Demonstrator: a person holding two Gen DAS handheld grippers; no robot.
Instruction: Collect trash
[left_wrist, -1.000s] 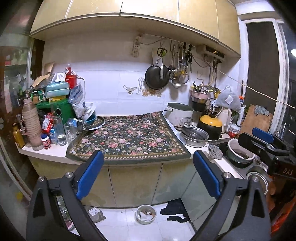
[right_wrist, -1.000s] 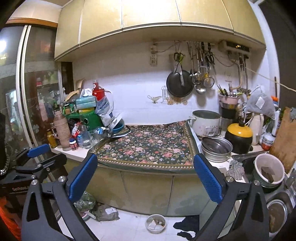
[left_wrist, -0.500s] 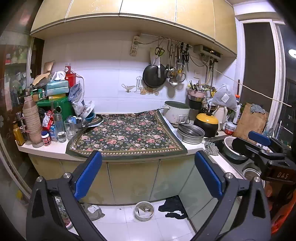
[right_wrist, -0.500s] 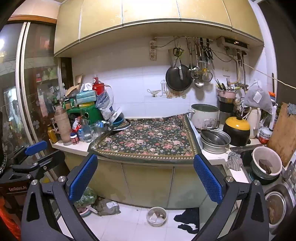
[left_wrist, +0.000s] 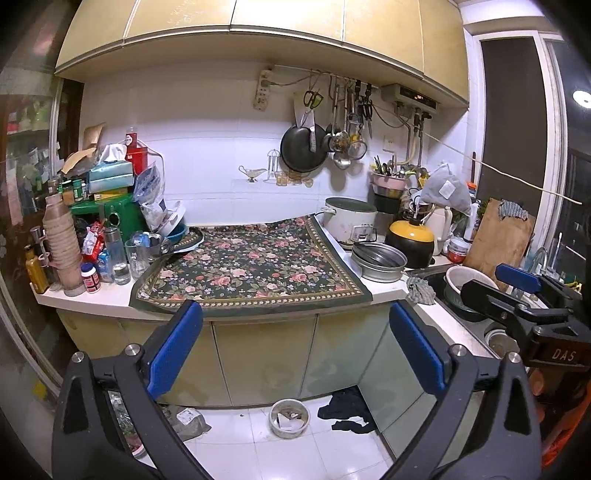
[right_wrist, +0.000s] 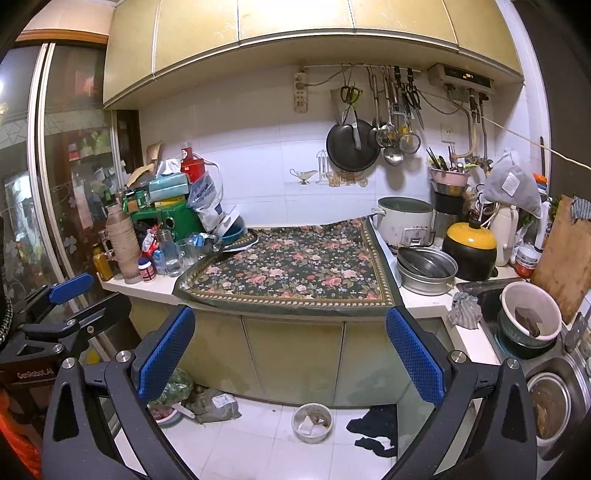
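My left gripper (left_wrist: 295, 347) is open and empty, held in the air in front of the counter. My right gripper (right_wrist: 290, 349) is open and empty too; it also shows at the right edge of the left wrist view (left_wrist: 517, 295). On the floor below lie a crumpled grey bag (right_wrist: 218, 404), a white bowl with scraps (right_wrist: 312, 421) and a dark cloth (right_wrist: 373, 428). The same bowl (left_wrist: 289, 417) and cloth (left_wrist: 347, 408) show in the left wrist view. A floral mat (right_wrist: 295, 269) covers the counter.
The counter's left end holds stacked cups (right_wrist: 122, 240), bottles, jars and a green box (right_wrist: 166, 219). Pots (right_wrist: 424, 269), a yellow-lidded cooker (right_wrist: 469, 251) and a sink with bowls (right_wrist: 528, 314) stand on the right. Cabinets hang overhead.
Both grippers have drawn back and tilted down a little, so the counter sits farther off and more floor with the bowl and cloth shows. Both stay open.
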